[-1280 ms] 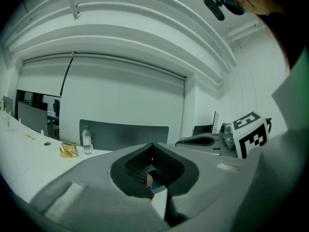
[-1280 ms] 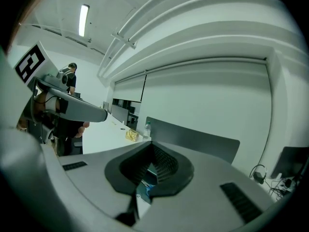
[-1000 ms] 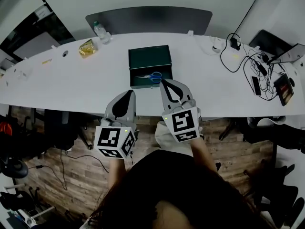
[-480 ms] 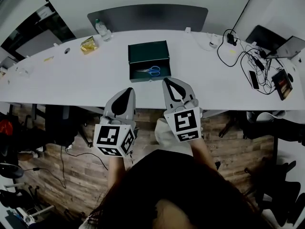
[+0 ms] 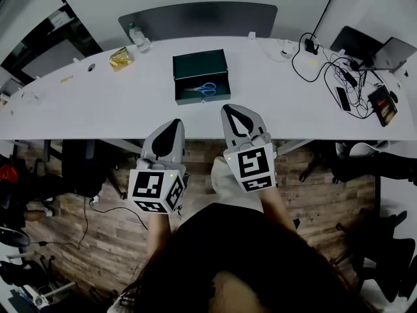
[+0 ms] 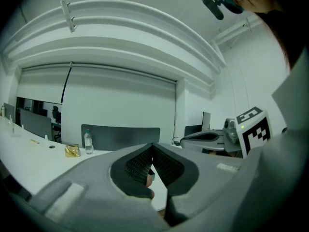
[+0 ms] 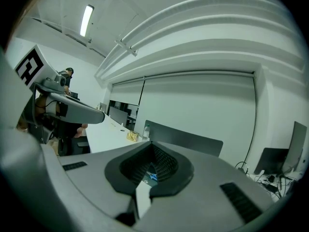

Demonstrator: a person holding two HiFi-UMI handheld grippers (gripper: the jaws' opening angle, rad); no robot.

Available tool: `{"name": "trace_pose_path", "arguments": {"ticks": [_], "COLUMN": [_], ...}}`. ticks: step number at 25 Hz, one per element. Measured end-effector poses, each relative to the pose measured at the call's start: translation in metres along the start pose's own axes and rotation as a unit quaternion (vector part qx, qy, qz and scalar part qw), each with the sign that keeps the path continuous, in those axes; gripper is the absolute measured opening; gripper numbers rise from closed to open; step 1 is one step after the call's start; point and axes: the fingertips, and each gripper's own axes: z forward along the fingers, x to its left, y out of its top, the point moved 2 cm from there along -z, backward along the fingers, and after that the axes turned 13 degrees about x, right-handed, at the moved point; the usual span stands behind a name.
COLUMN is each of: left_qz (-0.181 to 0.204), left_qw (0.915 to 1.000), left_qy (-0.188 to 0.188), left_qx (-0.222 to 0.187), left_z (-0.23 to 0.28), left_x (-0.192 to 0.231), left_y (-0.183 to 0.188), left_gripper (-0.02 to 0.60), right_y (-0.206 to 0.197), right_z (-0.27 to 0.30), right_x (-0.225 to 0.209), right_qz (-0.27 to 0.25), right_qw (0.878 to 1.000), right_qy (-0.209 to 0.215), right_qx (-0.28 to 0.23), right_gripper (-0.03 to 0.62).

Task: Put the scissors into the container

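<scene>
The blue-handled scissors (image 5: 203, 89) lie inside the dark green container (image 5: 195, 67). The task appears complete, so the left gripper (image 5: 171, 124) and right gripper (image 5: 232, 109) are closed, empty, and clear of the table (image 5: 98, 109).

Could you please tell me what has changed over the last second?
The left gripper and right gripper both drew back from the container toward the person, jaws shut and empty throughout. The scissors stayed lying inside the container, and nothing else on the table moved.

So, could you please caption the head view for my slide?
Scissors lie in the green container on the white table; left tongs and right tongs, shut, held at its near edge.
</scene>
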Motion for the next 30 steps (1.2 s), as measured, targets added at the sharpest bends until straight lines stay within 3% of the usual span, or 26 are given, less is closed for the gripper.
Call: {"name": "trace_pose_path", "arguments": {"ticks": [30], "left_qz": [-0.019], "left_qw": [0.9997], "left_qy": [0.013], "left_qx": [-0.005], "left_z": [-0.058], "left_x": [0.006], "left_y": [-0.03], "left_gripper": [0.011], "right_y": [-0.011], "right_z": [-0.025], "right_x": [0.045], "right_qz": [-0.007], "right_qw": [1.0], "right_qy": [0.012], "right_qx": [0.02], "right_gripper": [0.009]}}
